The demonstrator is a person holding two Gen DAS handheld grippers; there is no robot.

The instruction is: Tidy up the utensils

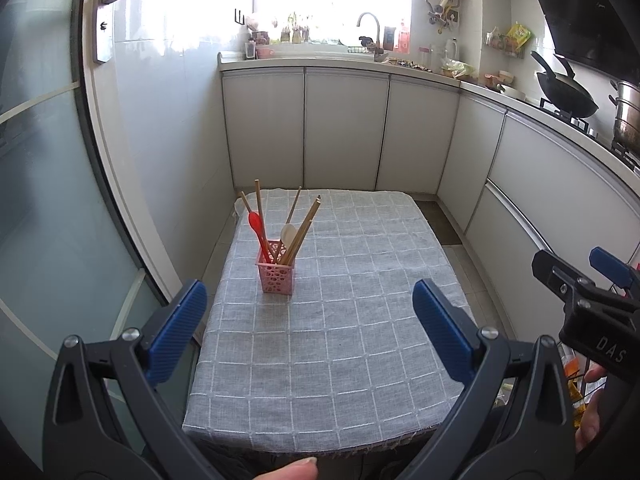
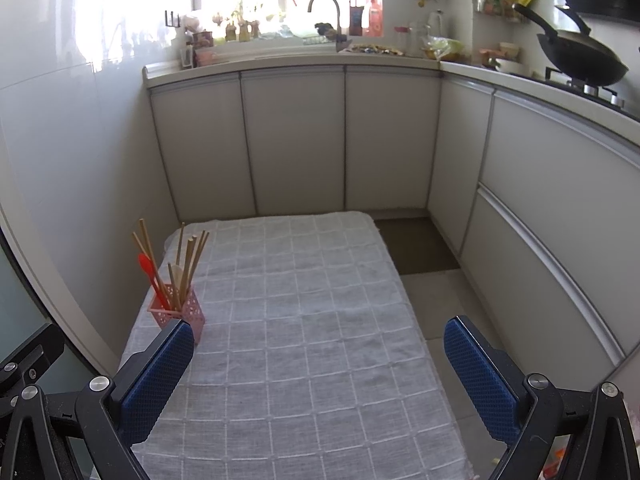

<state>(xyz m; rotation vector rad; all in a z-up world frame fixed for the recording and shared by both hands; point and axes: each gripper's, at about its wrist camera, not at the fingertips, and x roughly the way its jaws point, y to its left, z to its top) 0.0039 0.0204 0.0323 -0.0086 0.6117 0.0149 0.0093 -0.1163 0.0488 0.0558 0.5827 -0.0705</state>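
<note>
A pink perforated utensil holder (image 1: pixel 277 267) stands upright on the grey checked tablecloth (image 1: pixel 340 320), left of centre. It holds several wooden chopsticks (image 1: pixel 302 229), a red spoon (image 1: pixel 258 229) and a pale spoon (image 1: pixel 288 234). The holder also shows in the right wrist view (image 2: pixel 181 312) at the table's left edge. My left gripper (image 1: pixel 310 330) is open and empty, held above the near half of the table. My right gripper (image 2: pixel 318 376) is open and empty, also above the near half; it shows at the right edge of the left wrist view (image 1: pixel 580 276).
The table stands in a narrow kitchen. White cabinets (image 1: pixel 344 128) run along the back and right, with a sink tap (image 1: pixel 370 26) and a black wok (image 1: pixel 566 92) on the stove. A glass door (image 1: pixel 48 184) is at the left. Tiled floor (image 2: pixel 436 304) lies right of the table.
</note>
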